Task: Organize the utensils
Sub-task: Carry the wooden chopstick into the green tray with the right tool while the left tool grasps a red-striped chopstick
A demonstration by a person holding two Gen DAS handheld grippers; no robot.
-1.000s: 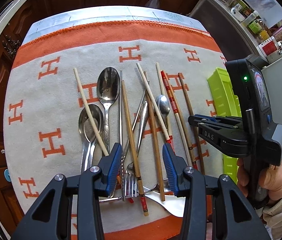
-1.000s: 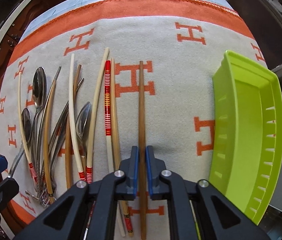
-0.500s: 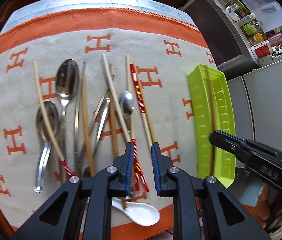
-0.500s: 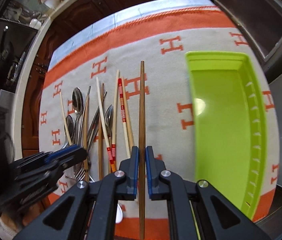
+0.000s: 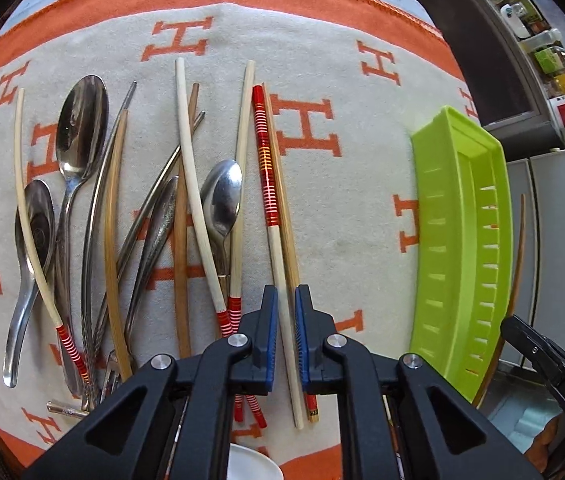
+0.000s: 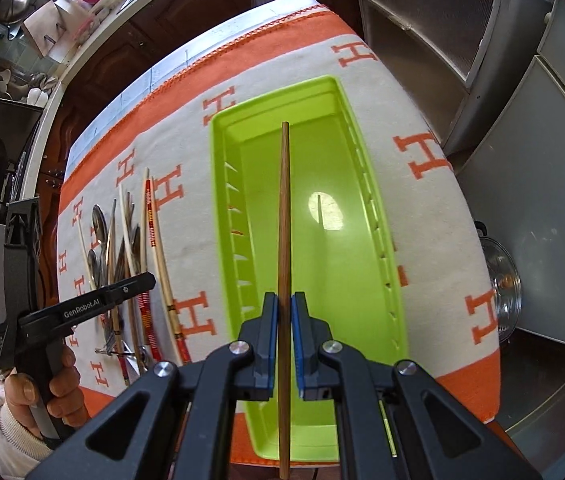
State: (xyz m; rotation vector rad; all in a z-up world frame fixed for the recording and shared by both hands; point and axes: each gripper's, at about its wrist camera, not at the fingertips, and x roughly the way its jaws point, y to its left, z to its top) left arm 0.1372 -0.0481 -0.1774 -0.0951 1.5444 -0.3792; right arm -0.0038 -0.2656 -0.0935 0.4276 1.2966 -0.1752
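Chopstick (image 6: 283, 216), dark brown wood, is clamped in the right gripper (image 6: 283, 344), jaws narrow w/ both pads on the shaft. It's held above the green tray (image 6: 382, 216), not resting in it as far as I can tell; its shadow shows in the bright spot on the tray floor.

Key relation: stick's long axis runs near-to-far, roughly parallel to the tray's long axis, slightly nearer the left wall than the right. Far tip sits short of the far wall; near end overhangs past the near rim toward the camera. So my read: drop needs little or no yaw, maybe a small shift far so the near end clears the rim. Tray looks long enough, but can't confirm from the fisheye.

Left gripper (image 5: 285, 340) is over the pile on the orange/white cloth (image 5: 346, 184), jaws narrow around two sticks lying side by side: the red-banded chopstick (image 5: 265, 160) and a plain bamboo chopstick (image 5: 288, 248). Pads look close to touching them, but can't tell if it's a real grip or just straddling; a sliver of gap shows on each side.

Those two also lie near-to-far, so same orientation as the tray (image 5: 458, 216), which is well apart to the right of them. Left hand is nearer the pile, right nearer the tray.

Rest of the pile, left of the left gripper: spoons (image 5: 82, 128), more chopsticks, crossed and overlapping.
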